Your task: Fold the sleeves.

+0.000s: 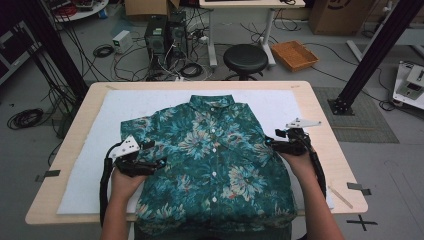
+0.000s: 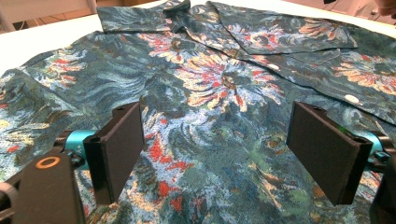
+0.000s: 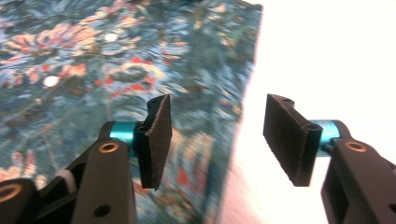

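A teal floral short-sleeved cotton shirt lies flat at table centre. Left gripper at nine o'clock and right gripper at three o'clock are both spread, empty; a careless pinch could rumple the fabric.

**Floral shirt spread flat**

I see a teal short-sleeved shirt with a pink-and-cream flower print lying face up on the white-covered surface, buttoned, collar at the far side, sleeves spread, hem hanging over the near edge.
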